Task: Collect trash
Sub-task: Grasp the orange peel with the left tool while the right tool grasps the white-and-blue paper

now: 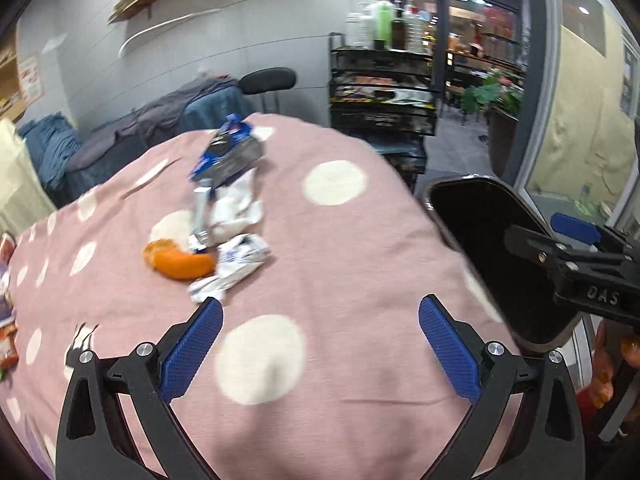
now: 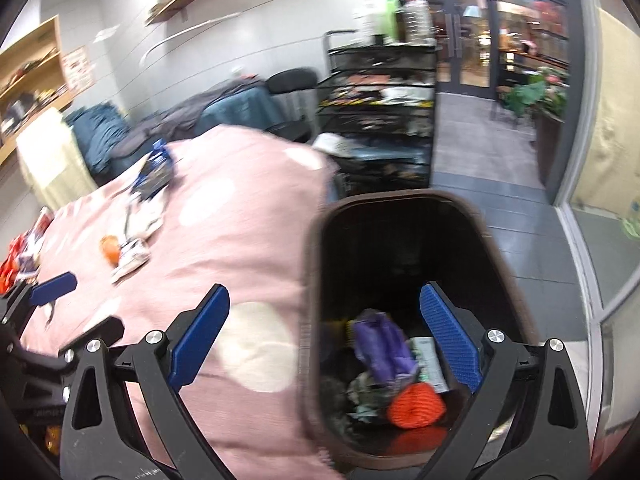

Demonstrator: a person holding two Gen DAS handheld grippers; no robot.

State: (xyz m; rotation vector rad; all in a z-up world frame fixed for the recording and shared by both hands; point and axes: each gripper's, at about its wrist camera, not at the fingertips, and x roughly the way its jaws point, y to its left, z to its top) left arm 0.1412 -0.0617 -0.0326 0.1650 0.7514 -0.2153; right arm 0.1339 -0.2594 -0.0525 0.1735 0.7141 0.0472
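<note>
A pile of trash lies mid-table on the pink polka-dot cloth (image 1: 320, 264): an orange peel (image 1: 176, 260), white crumpled wrappers (image 1: 234, 264), a silver strip (image 1: 200, 212) and a blue foil bag (image 1: 228, 152). My left gripper (image 1: 320, 312) is open and empty, just short of the pile. My right gripper (image 2: 324, 304) is open and empty above the dark trash bin (image 2: 312, 280), which holds a purple wrapper (image 2: 380, 344), an orange item (image 2: 416, 404) and other scraps. The bin (image 1: 472, 240) and the right gripper (image 1: 576, 240) also show at right in the left wrist view.
More snack packets (image 2: 16, 256) lie at the table's left edge. A black wire cart (image 1: 380, 92) with bottles stands behind the table, next to a chair (image 1: 268, 80) and piled cloths (image 1: 160, 120). Tiled floor (image 2: 500, 200) and a glass wall lie to the right.
</note>
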